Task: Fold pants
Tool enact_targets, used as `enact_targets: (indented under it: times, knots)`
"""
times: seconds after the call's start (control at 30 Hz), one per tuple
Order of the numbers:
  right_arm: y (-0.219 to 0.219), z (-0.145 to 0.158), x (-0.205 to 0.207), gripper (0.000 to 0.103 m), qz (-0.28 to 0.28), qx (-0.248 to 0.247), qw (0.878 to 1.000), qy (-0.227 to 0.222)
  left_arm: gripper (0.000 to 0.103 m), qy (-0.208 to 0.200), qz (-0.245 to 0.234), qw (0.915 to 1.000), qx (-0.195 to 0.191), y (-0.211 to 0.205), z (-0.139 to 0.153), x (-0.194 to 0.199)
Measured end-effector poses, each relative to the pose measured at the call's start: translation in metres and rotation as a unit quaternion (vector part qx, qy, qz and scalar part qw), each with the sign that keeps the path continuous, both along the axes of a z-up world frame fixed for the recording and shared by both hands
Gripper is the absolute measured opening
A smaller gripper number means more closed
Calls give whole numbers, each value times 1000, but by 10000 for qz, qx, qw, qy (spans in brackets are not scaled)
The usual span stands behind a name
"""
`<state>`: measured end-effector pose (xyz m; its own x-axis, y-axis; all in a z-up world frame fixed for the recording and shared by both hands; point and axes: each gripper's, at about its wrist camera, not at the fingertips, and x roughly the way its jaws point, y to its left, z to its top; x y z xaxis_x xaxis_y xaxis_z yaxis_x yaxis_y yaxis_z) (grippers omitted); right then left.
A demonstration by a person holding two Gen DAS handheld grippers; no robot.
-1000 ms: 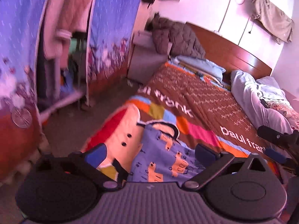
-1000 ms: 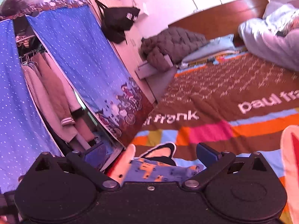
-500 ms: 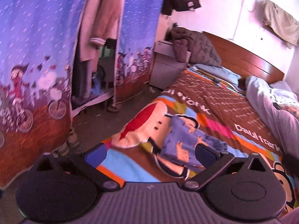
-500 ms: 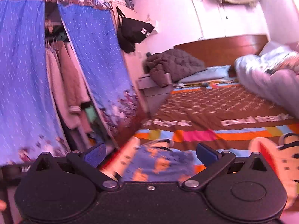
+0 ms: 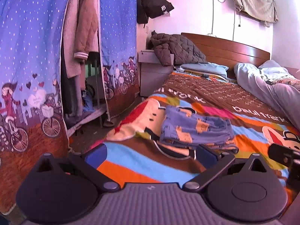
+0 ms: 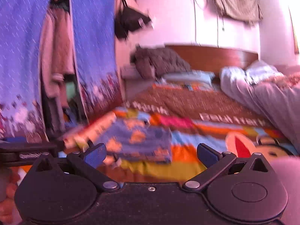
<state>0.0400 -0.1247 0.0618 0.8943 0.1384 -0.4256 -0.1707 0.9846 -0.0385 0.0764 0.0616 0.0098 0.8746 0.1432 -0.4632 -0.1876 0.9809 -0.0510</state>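
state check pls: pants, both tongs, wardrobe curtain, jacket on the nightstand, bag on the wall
pants: folded into a compact stack, lying on the bedspread, not held
left tongs: open, empty, short of the pants
right tongs: open, empty; view motion-blurred
wardrobe curtain: parted, coats visible in the gap
quilted jacket: heaped on the nightstand
black bag: hanging on the wall

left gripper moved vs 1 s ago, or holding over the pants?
Yes. The left gripper has pulled back from the folded pants: they sat right at its open fingers before, and now lie farther out on the blanket, with more wardrobe curtain showing.
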Motion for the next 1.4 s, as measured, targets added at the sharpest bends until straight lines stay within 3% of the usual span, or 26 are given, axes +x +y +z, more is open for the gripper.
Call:
enact_targets:
  times: [0.33,0.57,1.4]
  knots:
    - [14,-15,9,102,34,-147,9997,181,103,-172,-133,9997,100,5,-5,-9]
    - [12,-16,8,102,71,-158,9997,170,103,-35,-219,9990,-401,14,-7,-8]
    - [14,-21,7,102,-14,-390,9992,63,103,-59,83,9992,-392,32,-10,-14]
